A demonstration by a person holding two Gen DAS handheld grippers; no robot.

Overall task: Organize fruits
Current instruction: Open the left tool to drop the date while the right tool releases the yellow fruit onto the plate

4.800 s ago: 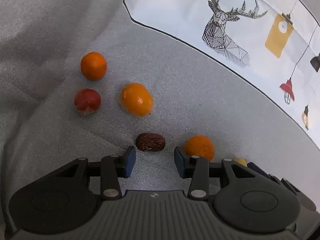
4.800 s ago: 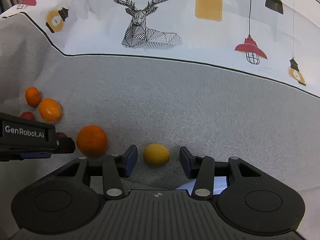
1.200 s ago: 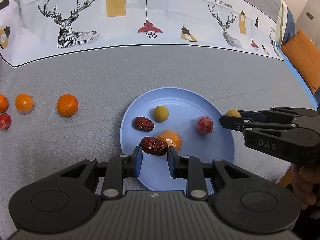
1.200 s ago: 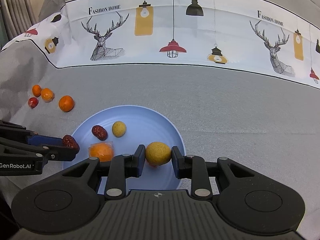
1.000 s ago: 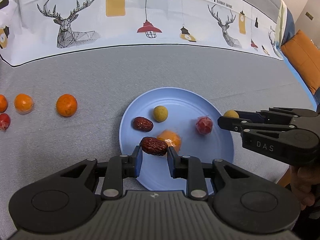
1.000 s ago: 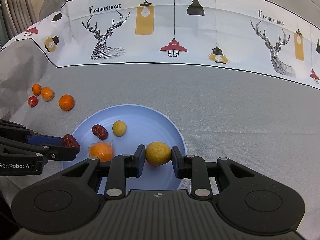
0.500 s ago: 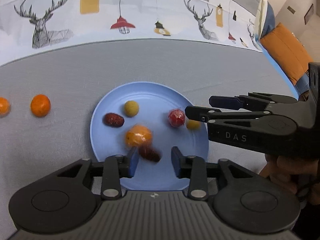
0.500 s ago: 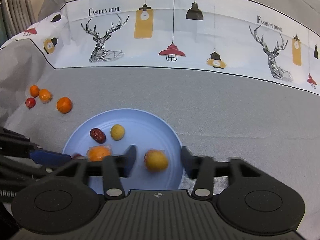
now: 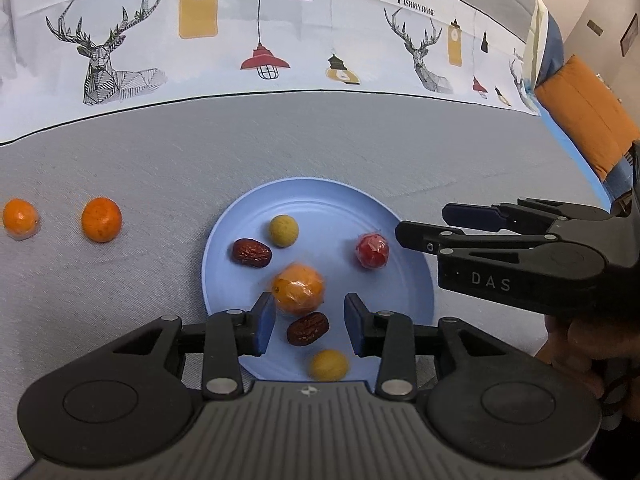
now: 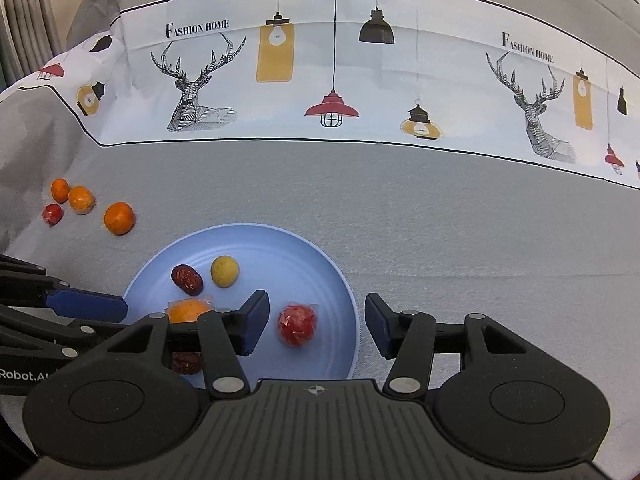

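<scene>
A blue plate [image 9: 404, 272] [image 10: 272, 248] lies on the grey cloth. It holds two dark red dates [image 9: 252, 253] [image 9: 308, 329], two small yellow fruits [image 9: 283, 231] [image 9: 329, 364], a wrapped orange [image 9: 298, 289] and a wrapped red fruit [image 9: 372, 251] [image 10: 298, 325]. My left gripper [image 9: 309, 322] is open and empty over the plate's near edge, with one date between its fingers on the plate. My right gripper [image 10: 313, 322] is open and empty above the plate's right side; it also shows in the left wrist view [image 9: 424, 228].
Oranges [image 9: 101, 219] [image 9: 20, 219] lie on the cloth left of the plate. The right wrist view shows three oranges [image 10: 119, 218] [image 10: 81, 199] [image 10: 60, 190] and a red fruit [image 10: 53, 213] there. A printed white cloth band [image 10: 332, 80] runs along the back. An orange cushion [image 9: 584, 120] sits far right.
Both grippers have opened. The date dropped from my left gripper and the yellow fruit from my right gripper onto the plate. The yellow fruit has rolled to the plate's near edge.
</scene>
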